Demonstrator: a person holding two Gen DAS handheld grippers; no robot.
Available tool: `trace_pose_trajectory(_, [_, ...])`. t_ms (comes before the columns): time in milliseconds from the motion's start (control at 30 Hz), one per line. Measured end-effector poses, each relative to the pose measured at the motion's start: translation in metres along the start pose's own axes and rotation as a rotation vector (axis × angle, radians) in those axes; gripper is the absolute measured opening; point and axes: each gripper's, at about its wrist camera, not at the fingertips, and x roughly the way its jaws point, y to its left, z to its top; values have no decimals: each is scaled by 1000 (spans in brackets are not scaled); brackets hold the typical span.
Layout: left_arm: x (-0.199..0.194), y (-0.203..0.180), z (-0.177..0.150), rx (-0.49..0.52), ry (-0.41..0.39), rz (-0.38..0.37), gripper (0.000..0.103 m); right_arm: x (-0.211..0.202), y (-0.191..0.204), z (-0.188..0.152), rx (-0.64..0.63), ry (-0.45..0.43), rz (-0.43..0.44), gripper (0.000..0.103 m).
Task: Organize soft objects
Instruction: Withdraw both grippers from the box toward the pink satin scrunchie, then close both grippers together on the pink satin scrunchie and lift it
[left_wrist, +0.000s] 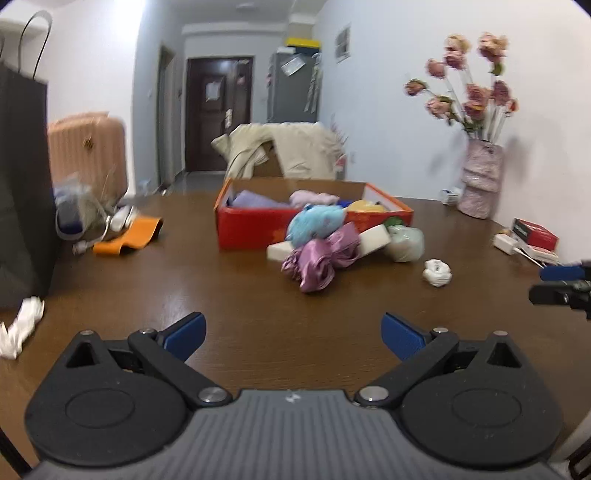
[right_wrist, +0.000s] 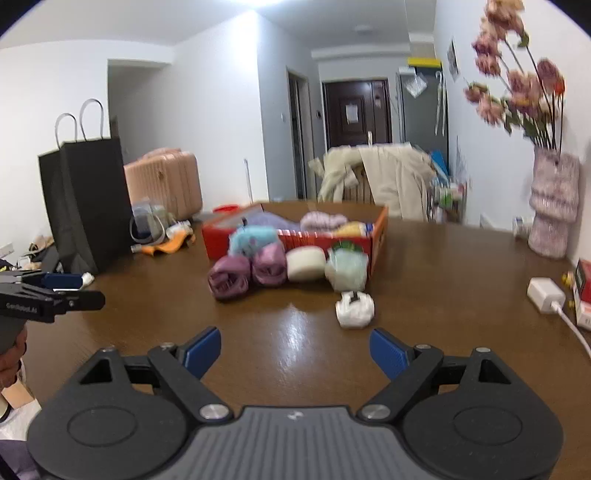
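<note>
A red cardboard box stands mid-table with several rolled soft items inside. In front of it lie a shiny purple bundle, a fluffy blue item, a cream roll, a pale green bundle and a small white bundle. My left gripper is open over bare table, well short of the pile. My right gripper is open too, with nothing between its blue pads; the white bundle lies just beyond it.
A black paper bag stands at the table's left, with an orange cloth and clutter beside it. A vase of pink flowers stands at the right by the wall. A white charger and red box lie at the right edge.
</note>
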Motion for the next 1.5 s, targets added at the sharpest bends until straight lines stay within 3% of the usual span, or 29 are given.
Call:
trace_pose_trajectory(167, [25,4,10,-66,-24,-28,103,23,-2,8,24,14,17,84])
trace_pose_trajectory(267, [53,2,24,-90,-29,-45,101,47,-1,21,27,18,31,75])
trace_pose_trajectory(400, [103,-2,40,-104,-9,-69,96,88,3,40,21,29,38,64])
trace_pose_trajectory(600, [173,10,50,-157,48,-106,92,154,11,70,-24,42,70,61])
trace_pose_trajectory(633, [181,14,48,-173,58,-118,89,167,14,76,-39,46,78,60])
trace_pose_trajectory(700, [195,24,45,-218,96,-149,74,189,20,84,-63,44,100,59])
trace_pose_trajectory(733, [201,29,43,-243,120,-188,57,203,23,87,-71,49,117,58])
trace_pose_trajectory(800, [208,38,38,-301,147,-259,51,228,26,90,-79,69,132,51])
trace_pose_trajectory(900, [209,42,37,-314,147,-291,42,256,31,88,-94,103,121,49])
trace_pose_trajectory(967, [210,44,36,-323,156,-298,35,259,36,85,-108,98,119,46])
trace_pose_trajectory(1100, [210,44,36,-313,165,-318,26,258,39,82,-121,108,121,18])
trace_pose_trajectory(1267, [183,30,41,-229,160,-325,22,236,44,81,-106,126,119,14])
trace_pose_trajectory(1500, [92,-2,25,-197,135,-384,21,134,50,60,-48,95,149,14])
